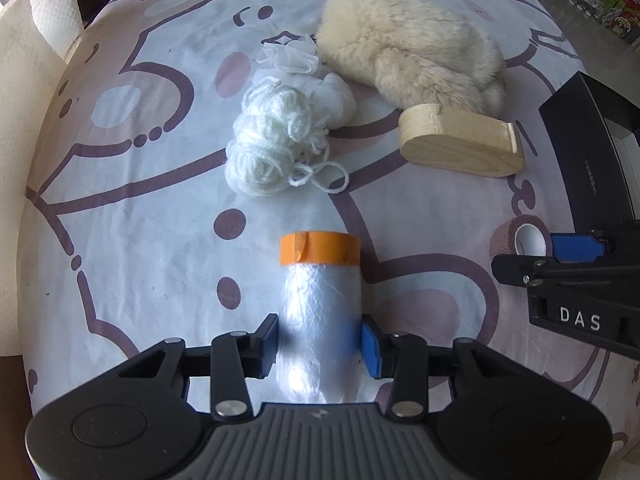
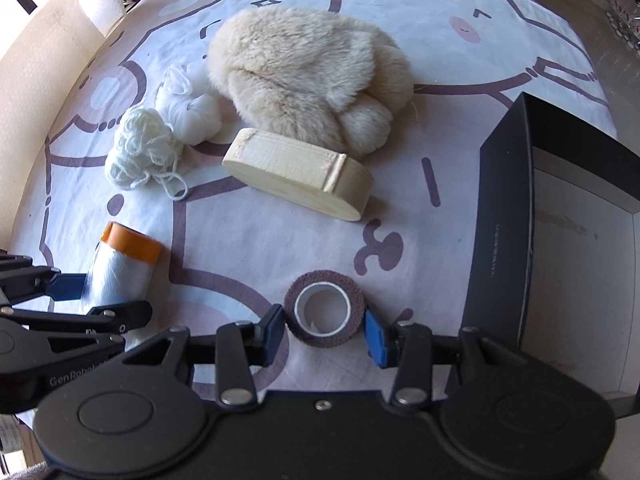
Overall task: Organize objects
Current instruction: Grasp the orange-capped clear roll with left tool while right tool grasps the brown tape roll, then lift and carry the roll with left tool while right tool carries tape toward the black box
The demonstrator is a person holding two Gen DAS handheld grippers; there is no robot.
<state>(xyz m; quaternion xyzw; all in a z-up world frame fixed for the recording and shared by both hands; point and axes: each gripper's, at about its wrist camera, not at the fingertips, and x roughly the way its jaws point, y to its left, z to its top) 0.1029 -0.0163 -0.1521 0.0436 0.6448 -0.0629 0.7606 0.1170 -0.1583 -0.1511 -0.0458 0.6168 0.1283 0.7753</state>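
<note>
— What's under it all?
— I see a white bedsheet (image 1: 168, 216) with mauve cartoon outlines, sunlit.
— Upper left?
— A cream cushion (image 2: 44, 60) and a paper towel roll (image 1: 54, 8).

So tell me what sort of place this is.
Probably a home: a table under a cartoon-print cloth, strewn with household bits such as a fluffy cream fur piece and white yarn, with a kitchen-paper roll beside it.

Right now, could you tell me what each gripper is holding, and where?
Left gripper: white roll, mid-body. Right gripper: brown tape roll, by its outer sides.
</note>
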